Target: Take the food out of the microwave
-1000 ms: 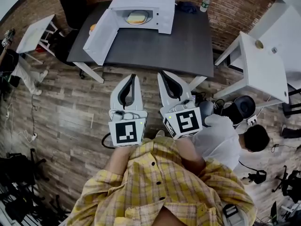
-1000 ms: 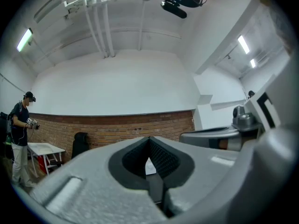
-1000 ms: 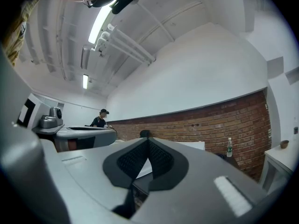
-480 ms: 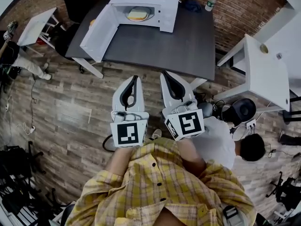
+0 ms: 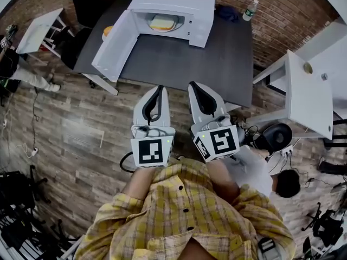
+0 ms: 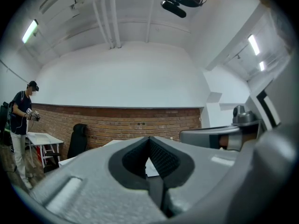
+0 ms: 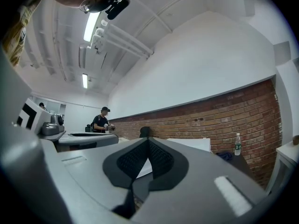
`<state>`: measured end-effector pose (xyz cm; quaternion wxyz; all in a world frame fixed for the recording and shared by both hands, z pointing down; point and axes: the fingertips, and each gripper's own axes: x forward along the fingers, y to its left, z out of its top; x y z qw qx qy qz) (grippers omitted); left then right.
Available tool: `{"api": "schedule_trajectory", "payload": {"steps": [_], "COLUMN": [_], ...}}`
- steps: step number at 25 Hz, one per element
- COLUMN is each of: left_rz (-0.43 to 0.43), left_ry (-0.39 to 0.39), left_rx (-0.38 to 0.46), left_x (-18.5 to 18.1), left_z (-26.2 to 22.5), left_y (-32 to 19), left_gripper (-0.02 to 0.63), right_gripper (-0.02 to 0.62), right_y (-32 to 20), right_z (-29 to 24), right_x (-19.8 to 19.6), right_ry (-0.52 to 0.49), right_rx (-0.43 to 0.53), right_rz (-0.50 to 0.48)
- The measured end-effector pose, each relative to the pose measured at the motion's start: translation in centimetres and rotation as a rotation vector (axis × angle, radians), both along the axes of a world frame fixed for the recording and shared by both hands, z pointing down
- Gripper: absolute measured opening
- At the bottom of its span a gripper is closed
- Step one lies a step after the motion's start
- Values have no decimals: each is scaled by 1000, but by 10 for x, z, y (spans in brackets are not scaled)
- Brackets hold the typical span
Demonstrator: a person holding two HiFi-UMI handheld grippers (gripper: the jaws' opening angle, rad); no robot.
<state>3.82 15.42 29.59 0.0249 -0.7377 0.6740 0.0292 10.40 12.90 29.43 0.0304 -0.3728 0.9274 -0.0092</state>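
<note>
The white microwave (image 5: 179, 1) stands at the back of a dark table (image 5: 184, 58), its door (image 5: 113, 43) swung wide open to the left. Inside it, food (image 5: 162, 21) lies on a plate. My left gripper (image 5: 159, 89) and right gripper (image 5: 193, 85) are side by side over the wooden floor, just short of the table's near edge and pointing at it. Both are shut with nothing between the pads. In the left gripper view the left gripper (image 6: 149, 140) has its jaws pressed together, as does the right gripper (image 7: 148, 141) in the right gripper view.
A water bottle (image 5: 249, 8) and a blue item (image 5: 225, 12) sit at the table's back right. White tables stand at right (image 5: 309, 85) and left (image 5: 38, 31). A person (image 5: 282, 183) sits low at my right, amid cables and gear.
Both grippers have moved forward toward the table, still shut. The table and microwave now lie nearer to them in the head view.
</note>
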Motion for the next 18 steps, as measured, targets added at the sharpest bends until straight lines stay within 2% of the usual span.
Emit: {"api": "schedule_trajectory", "payload": {"steps": [9,18], "left_rz": [23,125], "left_ry": [22,42], "left_rx": [-1,-18], "left_x": [-58,-102], "left_z": [-10,-14], "left_y": [-87,-176], "left_gripper": [0,-2], "right_gripper": [3,3], "right_y": [-85,-168], "right_z": [-13,-18], "right_x": [-57,-103], "right_ry": [21,10], "right_rx": [3,-4], "right_rz": [38,111]}}
